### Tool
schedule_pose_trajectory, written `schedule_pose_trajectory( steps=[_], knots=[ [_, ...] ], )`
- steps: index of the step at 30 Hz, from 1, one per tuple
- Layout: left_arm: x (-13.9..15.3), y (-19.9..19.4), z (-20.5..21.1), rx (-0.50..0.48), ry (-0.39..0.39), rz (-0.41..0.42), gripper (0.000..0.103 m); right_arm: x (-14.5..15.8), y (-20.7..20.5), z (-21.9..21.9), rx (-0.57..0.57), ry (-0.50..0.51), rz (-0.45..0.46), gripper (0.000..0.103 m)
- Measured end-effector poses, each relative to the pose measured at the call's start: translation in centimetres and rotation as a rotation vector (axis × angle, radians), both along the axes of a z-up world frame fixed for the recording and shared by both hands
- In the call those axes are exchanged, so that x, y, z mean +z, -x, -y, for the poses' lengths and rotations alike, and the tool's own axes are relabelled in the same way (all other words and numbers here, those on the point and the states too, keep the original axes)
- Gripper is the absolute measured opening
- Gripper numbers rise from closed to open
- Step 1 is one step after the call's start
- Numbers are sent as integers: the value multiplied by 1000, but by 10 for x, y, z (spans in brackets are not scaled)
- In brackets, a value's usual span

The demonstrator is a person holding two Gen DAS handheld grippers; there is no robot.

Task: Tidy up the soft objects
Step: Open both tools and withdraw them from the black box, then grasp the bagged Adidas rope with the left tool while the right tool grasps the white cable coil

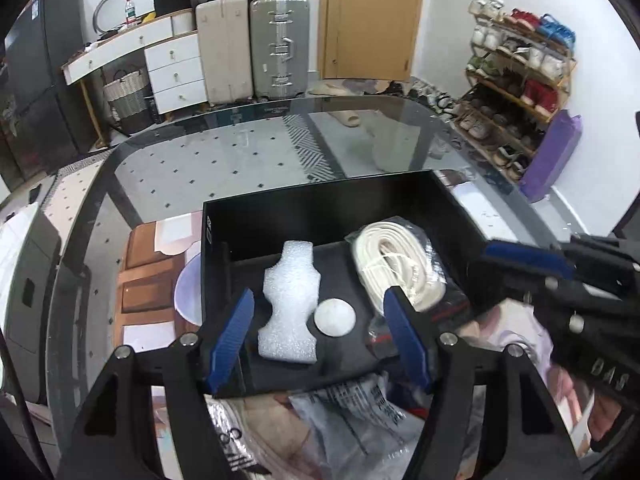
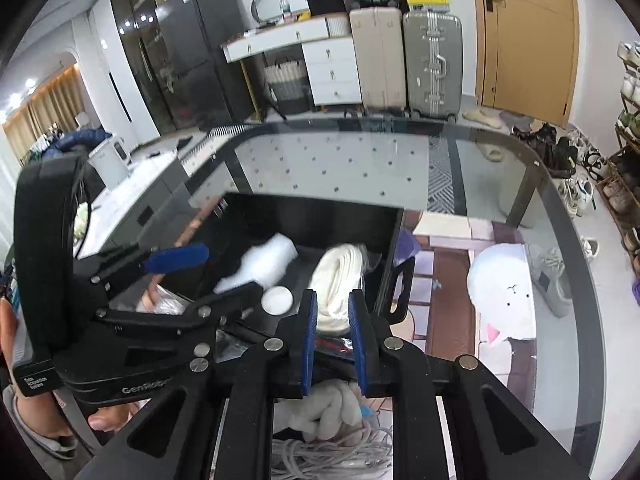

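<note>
Right wrist view: left gripper (image 2: 224, 276) across black box (image 2: 320, 208)

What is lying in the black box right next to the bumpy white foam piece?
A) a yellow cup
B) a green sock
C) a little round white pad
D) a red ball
C. In the left wrist view a small round white pad lies on the floor of the black box, just right of the foam piece and left of the bagged white strap coil.
</note>
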State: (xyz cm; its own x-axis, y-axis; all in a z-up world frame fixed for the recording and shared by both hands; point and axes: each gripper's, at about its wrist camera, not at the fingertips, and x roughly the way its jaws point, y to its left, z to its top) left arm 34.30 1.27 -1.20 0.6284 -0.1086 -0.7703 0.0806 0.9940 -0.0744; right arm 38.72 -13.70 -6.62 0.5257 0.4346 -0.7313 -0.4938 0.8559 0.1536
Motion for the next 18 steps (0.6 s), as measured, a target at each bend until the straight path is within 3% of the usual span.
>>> schedule_pose_trajectory(
  steps=[3, 10, 13, 18],
  knots=[
    [14, 16, -7, -9, 28, 32, 84, 8, 16, 1, 24, -12, 7, 20],
    [21, 66, -28, 21, 0, 56, 86, 7, 55, 21, 6, -67, -21, 21],
    [12, 78, -40, 85, -3, 32, 86, -8, 66, 24, 2, -64, -75, 28],
    [-14, 85, -64, 158, 81, -69, 86, -35, 76, 29, -4, -79, -160, 33]
  ],
)
